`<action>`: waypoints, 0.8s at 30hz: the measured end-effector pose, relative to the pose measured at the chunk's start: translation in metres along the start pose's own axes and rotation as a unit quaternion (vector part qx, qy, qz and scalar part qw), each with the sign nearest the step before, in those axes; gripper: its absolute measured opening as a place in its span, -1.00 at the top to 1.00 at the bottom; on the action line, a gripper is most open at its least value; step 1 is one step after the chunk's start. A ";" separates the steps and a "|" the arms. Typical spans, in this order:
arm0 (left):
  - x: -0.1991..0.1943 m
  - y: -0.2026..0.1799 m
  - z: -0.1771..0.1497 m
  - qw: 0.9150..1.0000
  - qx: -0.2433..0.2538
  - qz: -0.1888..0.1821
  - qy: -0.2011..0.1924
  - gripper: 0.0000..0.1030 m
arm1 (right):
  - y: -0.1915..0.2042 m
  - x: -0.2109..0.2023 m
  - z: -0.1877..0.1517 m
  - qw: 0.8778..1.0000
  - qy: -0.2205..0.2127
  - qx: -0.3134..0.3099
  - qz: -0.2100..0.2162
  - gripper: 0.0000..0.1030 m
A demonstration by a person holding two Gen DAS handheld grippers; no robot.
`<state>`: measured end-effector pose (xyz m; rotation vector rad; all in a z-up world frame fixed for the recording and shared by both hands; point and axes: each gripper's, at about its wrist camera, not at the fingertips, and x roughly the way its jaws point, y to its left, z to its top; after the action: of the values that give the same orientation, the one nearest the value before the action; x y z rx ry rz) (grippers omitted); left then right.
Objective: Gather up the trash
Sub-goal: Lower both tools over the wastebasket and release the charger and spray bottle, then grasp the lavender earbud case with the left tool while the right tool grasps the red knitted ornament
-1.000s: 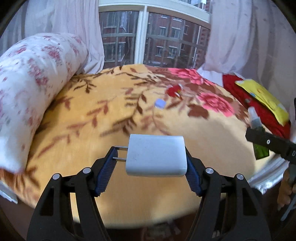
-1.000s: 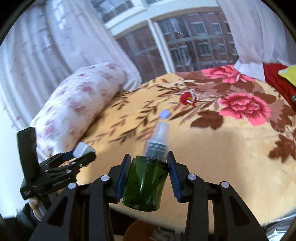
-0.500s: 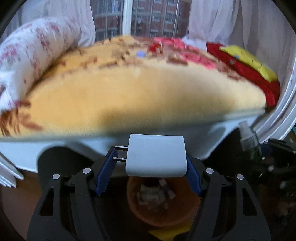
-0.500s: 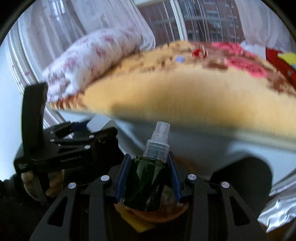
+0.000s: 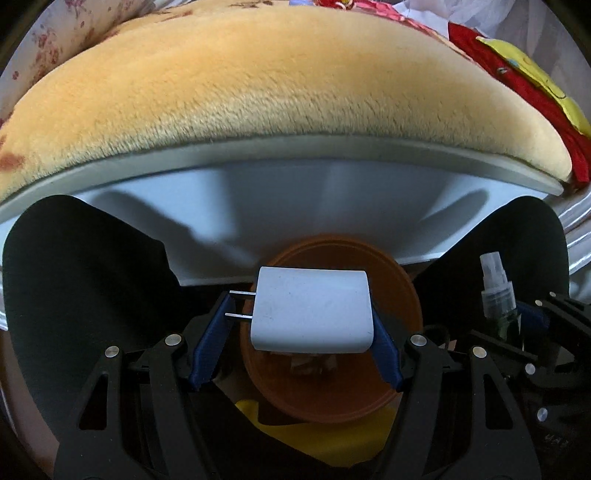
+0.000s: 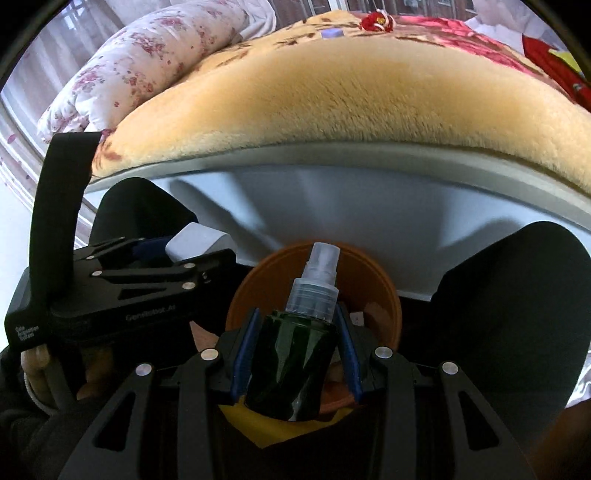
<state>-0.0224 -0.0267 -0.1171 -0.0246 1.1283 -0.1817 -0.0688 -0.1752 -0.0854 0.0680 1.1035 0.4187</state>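
— Plush orange blanket fills the background, bed edge just above; where's the trash?
— Both pieces are over the orange bin on the floor. Left gripper is clamped on the white charger, right gripper is clamped on the green spray bottle
— So the drop is the step in hand?
— I'd say so. Next, spread each pair of jaws with its load centred over the rim, so neither piece bounces out

The bed wears a plush orange floral blanket. On it lie a flowered pillow at the left edge, a small lilac scrap and a red wrapper toward the far edge, and red cloth at the right.
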 end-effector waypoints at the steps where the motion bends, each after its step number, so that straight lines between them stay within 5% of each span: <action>1: 0.002 -0.001 0.000 1.000 0.002 0.001 0.004 -0.30 | -0.001 0.002 0.000 1.000 0.006 0.001 -0.001 0.06; 3: 0.004 -0.001 0.002 1.000 0.003 0.001 0.011 -0.32 | -0.001 0.004 0.001 1.000 0.007 0.002 -0.004 -0.20; 17: -0.011 0.005 0.003 1.000 -0.006 0.001 -0.001 -0.38 | -0.020 -0.007 -0.007 0.999 -0.016 0.049 -0.010 -0.35; 24: -0.070 0.015 0.043 0.997 -0.001 -0.020 -0.068 -0.47 | -0.030 -0.037 -0.004 0.996 -0.067 0.057 -0.006 -0.50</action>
<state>-0.0109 -0.0041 -0.0372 -0.0605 0.9928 -0.2105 -0.0779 -0.2169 -0.0632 0.1878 0.9942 0.3344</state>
